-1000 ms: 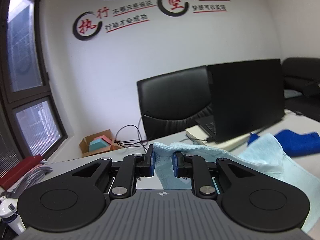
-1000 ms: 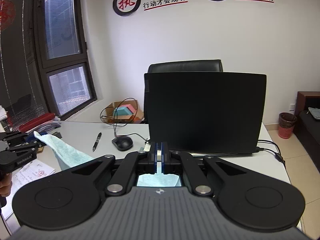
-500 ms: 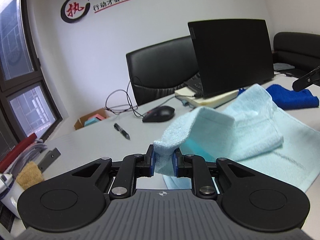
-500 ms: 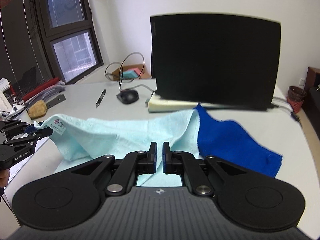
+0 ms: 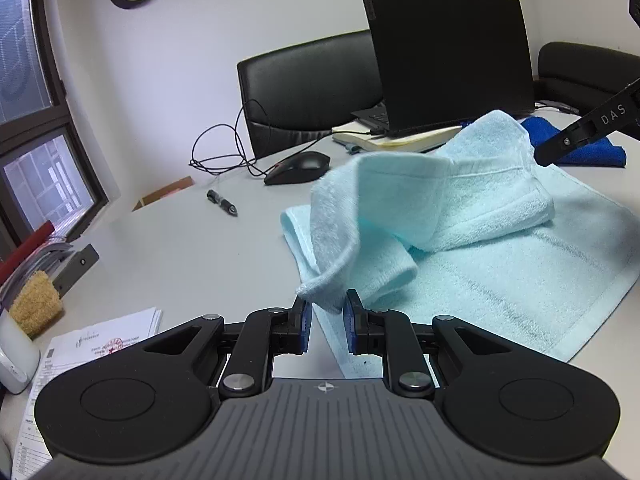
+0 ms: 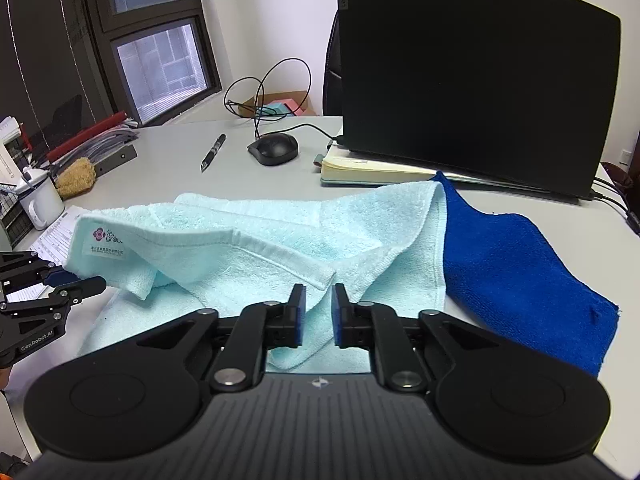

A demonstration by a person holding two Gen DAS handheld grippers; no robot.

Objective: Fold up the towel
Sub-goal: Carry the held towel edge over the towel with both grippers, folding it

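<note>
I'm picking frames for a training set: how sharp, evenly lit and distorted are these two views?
Left wrist view: sharp, with soft even light on the light blue towel; fisheye bends the window frame. Right wrist view: also sharp; the laptop lid is featureless black, and its edges bow outward.

The towel (image 6: 280, 240) is pale aqua, its white label (image 6: 105, 242) printed with a magenta flower mark (the lettering too small to read). Beside it lies a royal-blue cloth (image 6: 516, 272). Both claws, left (image 5: 325, 322) and right (image 6: 318, 312), are black with blue pads (image 6: 339, 320). The table (image 5: 180, 248) is light grey. The laptop (image 6: 472, 76), mouse (image 6: 273, 149) and pen (image 6: 213, 152) are black; the notebook (image 6: 372, 165) shows cream pages.
</note>
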